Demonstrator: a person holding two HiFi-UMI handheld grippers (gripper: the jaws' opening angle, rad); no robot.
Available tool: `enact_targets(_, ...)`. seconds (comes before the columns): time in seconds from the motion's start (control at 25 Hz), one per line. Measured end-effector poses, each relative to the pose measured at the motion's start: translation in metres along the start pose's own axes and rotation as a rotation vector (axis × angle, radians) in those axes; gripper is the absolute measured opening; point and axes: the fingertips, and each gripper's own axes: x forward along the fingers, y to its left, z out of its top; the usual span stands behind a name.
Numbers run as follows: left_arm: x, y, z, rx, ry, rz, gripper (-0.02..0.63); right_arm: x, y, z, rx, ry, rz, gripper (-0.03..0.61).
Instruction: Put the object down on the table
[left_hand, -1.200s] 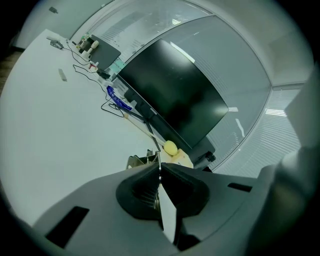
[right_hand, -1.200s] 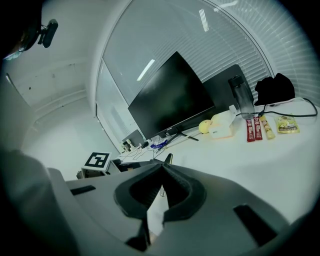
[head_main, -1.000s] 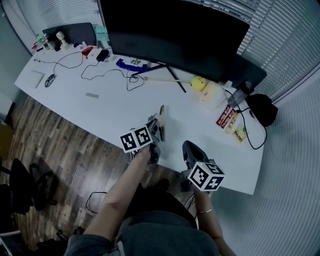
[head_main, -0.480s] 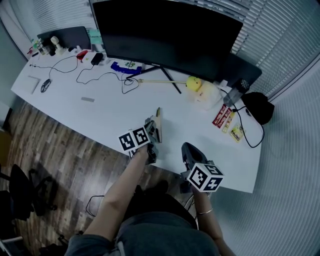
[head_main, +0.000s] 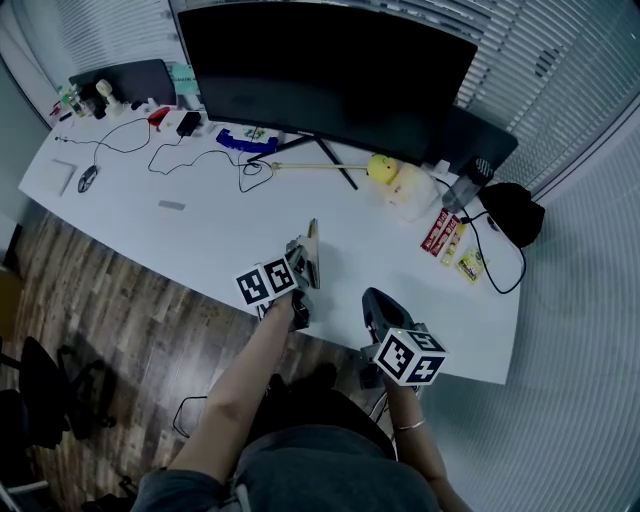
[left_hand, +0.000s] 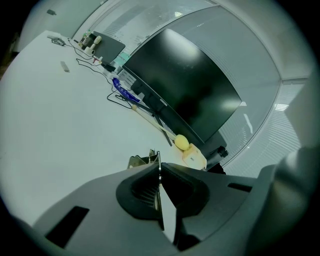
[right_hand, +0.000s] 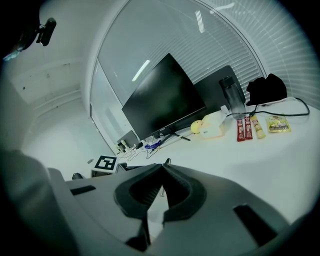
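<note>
A big dark monitor (head_main: 320, 70) stands near a round yellow object (head_main: 381, 168) and 2 red packets (head_main: 445, 235).

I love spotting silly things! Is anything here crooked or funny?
Just one thing: the left gripper pinches a thin flat piece standing on its edge and tilted over the table, not lying flat. Nothing looks spilled or broken.

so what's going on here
A person holds a gripper in each hand over a white table. The left gripper has its fingers shut on a thin flat object, held edge-up over the table and not yet put down. The right gripper is shut and empty, near the table's front edge.
</note>
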Motion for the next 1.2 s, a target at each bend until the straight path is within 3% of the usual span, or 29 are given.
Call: enact_targets(1.2,-0.001,0.018,0.003,0.075,0.029,0.097,0.044,-0.003,0.001,-0.010,0.003,0.015,-0.015,0.006)
